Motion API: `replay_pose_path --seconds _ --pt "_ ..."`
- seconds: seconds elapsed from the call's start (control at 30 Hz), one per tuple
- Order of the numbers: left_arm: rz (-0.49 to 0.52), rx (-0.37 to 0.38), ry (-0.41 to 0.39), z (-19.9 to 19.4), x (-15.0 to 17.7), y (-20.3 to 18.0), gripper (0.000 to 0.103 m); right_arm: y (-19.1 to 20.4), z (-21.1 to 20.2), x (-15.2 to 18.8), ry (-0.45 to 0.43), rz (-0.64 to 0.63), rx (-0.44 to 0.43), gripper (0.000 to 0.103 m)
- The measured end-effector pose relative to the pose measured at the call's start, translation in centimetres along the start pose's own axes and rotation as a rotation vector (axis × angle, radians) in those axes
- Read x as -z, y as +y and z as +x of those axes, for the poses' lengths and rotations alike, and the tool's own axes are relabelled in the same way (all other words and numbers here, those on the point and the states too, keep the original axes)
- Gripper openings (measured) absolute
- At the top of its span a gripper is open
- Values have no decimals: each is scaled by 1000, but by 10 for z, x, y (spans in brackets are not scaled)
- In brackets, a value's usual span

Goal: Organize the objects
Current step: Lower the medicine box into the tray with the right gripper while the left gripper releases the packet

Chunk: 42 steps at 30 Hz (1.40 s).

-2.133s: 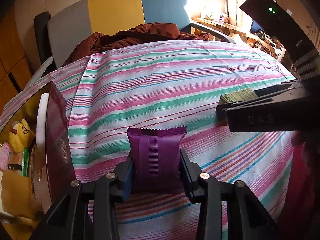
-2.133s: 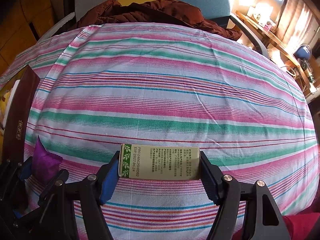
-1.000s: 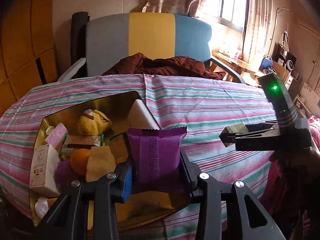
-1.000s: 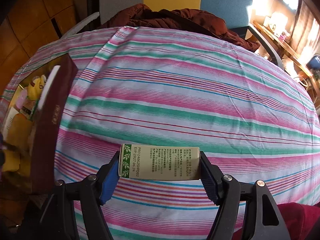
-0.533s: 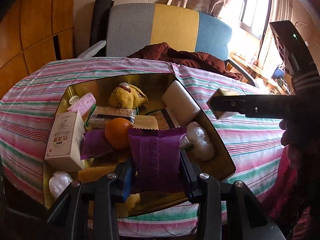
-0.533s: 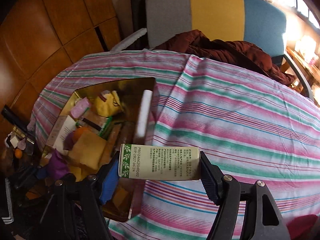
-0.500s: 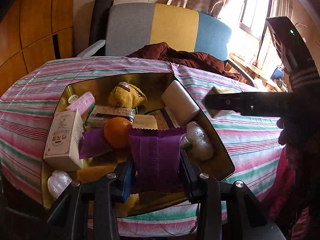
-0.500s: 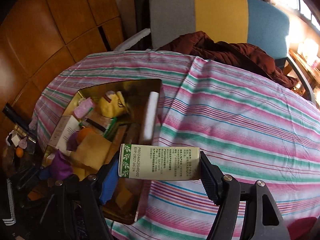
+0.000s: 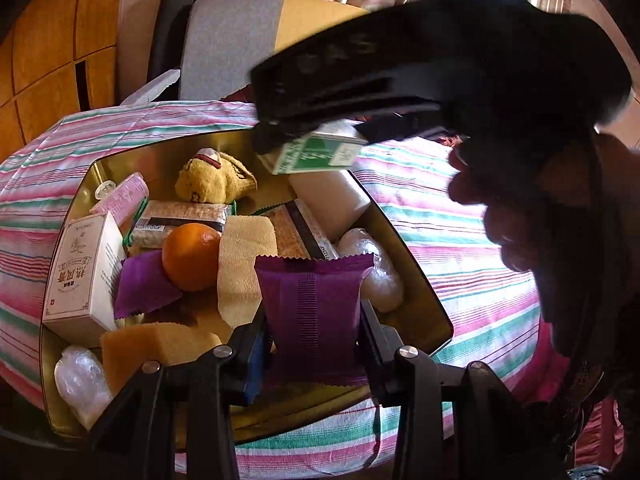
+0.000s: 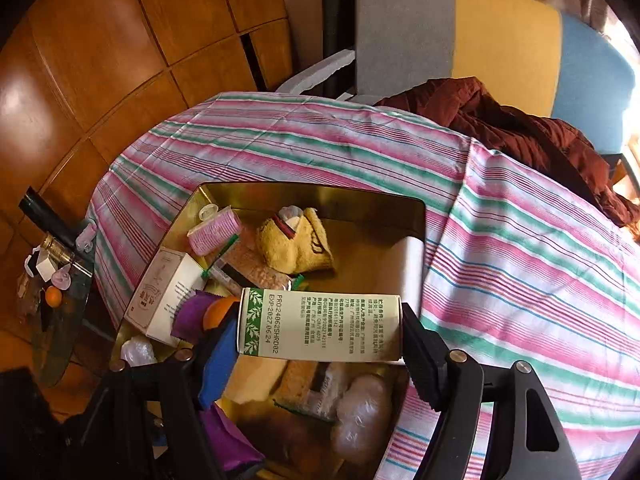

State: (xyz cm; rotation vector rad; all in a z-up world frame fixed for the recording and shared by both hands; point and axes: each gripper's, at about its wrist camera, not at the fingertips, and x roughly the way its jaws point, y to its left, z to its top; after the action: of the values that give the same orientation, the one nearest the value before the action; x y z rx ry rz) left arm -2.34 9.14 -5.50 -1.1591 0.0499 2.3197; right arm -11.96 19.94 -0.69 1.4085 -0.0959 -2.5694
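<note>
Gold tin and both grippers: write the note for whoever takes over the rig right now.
Left gripper: shut on the purple packet, held above the gold tin's near end.
Right gripper: shut on the green-and-white box, above the tin's middle.
In the tin: orange, yellow plush, white box, another purple packet, wrapped snacks.
Done: both items carried over the tin.
Left: lower and release both inside.
</note>
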Motion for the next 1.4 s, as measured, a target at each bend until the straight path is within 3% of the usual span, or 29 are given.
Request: replay_pose_path --seconds 0.07,0.23,0.3,0.4,0.87,1.2,1.4 --pt "12 -7 4 2 0 0 40 2 5 -5 2 -3 5 74" --pt "26 55 -17 -4 0 -4 40 2 16 -6 17 16 2 75" --pt "13 38 -2 1 0 -1 40 1 18 -5 19 23 5 78" --pt "5 40 -11 0 -2 1 41 -4 16 -3 5 40 6 93" --pt "3 45 -20 -2 -1 1 46 -22 -1 19 -15 127 -8 93" --pt "100 81 16 5 3 -20 47 -24 -13 36 -35 144 8 93" --pt "81 70 15 5 2 -21 48 -33 -24 43 -54 174 17 96"
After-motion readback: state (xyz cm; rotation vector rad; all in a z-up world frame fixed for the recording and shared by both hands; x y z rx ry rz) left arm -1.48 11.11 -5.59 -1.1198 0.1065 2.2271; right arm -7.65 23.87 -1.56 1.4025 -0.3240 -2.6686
